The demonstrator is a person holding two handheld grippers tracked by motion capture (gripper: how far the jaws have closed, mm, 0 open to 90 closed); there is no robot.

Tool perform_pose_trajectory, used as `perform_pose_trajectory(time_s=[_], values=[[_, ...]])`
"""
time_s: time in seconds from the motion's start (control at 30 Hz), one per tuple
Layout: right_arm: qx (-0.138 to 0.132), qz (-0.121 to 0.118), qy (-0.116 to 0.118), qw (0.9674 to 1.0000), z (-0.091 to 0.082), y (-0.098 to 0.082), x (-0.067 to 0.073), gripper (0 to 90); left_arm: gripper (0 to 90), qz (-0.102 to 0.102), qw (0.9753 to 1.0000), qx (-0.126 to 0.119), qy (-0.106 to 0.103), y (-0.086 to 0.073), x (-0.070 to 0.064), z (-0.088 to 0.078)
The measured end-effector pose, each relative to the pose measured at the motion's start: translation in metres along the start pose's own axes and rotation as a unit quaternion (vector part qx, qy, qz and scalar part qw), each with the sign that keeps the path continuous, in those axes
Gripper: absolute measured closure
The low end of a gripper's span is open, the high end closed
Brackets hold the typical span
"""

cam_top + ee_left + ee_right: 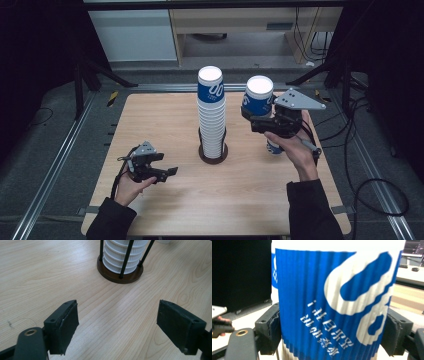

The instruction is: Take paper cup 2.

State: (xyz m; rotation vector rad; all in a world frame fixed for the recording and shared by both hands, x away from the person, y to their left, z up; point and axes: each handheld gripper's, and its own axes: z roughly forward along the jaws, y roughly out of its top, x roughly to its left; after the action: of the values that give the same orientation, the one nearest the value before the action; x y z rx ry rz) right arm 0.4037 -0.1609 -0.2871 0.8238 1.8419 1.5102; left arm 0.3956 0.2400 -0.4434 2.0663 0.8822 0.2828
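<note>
Left gripper (pixel 172 171): held in the person's left hand (pixel 129 186), low over the table (pixel 165 210) toward its near left corner. Pointed rightward toward the table's middle. Jaws stand wide apart with nothing between them; in the left gripper view only bare wood lies in the gap (pixel 117 325).

Cup holder (pixel 213 154): round dark-brown base with thin black upright rods, standing at the middle of the table. In the left gripper view the base (pixel 120 275) sits just beyond the open jaws, well apart from them.

Cup stack (pixel 211 112): tall upright column of nested paper cups inside the holder's rods. Ribbed white walls lower down, blue-and-white printed cup on top, white interior showing.

Held cup (pixel 258 97): single blue-and-white paper cup, ribbed wall, raised above the far right part of the table, just right of the stack's top and apart from it. Mouth up, slightly tilted.

Right gripper (pixel 245 114): held in the person's right hand (pixel 297 150), grey three-cornered plate (pixel 299 100) on top. Jaws clamped on the held cup's wall from both sides; in the right gripper view the pads (pixel 273 327) press against the cup's printed side (pixel 332 305).

Second cup (pixel 272 147): part of one, blue and white, stands on the table under the right hand, mostly hidden.
</note>
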Motion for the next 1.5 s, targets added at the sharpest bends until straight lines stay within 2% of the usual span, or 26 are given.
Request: perform_pose_trajectory(time_s=[0.47,0.63,1.0,1.17,1.27,1.33,1.5], values=[[0.030,0.003,0.025,0.9992,-0.002,-0.035,-0.001,19.5,17.2,0.004,1.0000,0.000,-0.007,0.002,-0.004,-0.001],[0.043,-0.003,0.044,0.9981,-0.001,-0.049,0.002,19.5,17.3,0.006,0.9999,0.000,-0.010,0.002,-0.004,-0.001],[0.073,-0.018,0.090,0.9931,0.002,-0.070,0.010,19.6,17.3,0.010,0.9998,0.000,-0.016,0.001,-0.005,-0.004],[0.082,-0.026,0.120,0.9890,0.004,-0.078,0.016,19.6,17.8,0.014,0.9997,0.000,-0.019,0.002,-0.006,-0.006],[0.095,-0.046,0.142,0.9843,0.006,-0.081,0.023,19.6,17.9,0.017,0.9996,-0.001,-0.023,0.003,-0.008,-0.007],[0.094,-0.048,0.156,0.9821,0.007,-0.083,0.026,19.6,17.9,0.021,0.9995,0.000,-0.026,0.004,-0.010,-0.007],[0.114,-0.066,0.185,0.9739,0.014,-0.094,0.035,19.6,17.9,0.027,0.9991,0.001,-0.033,0.005,-0.012,-0.009]])
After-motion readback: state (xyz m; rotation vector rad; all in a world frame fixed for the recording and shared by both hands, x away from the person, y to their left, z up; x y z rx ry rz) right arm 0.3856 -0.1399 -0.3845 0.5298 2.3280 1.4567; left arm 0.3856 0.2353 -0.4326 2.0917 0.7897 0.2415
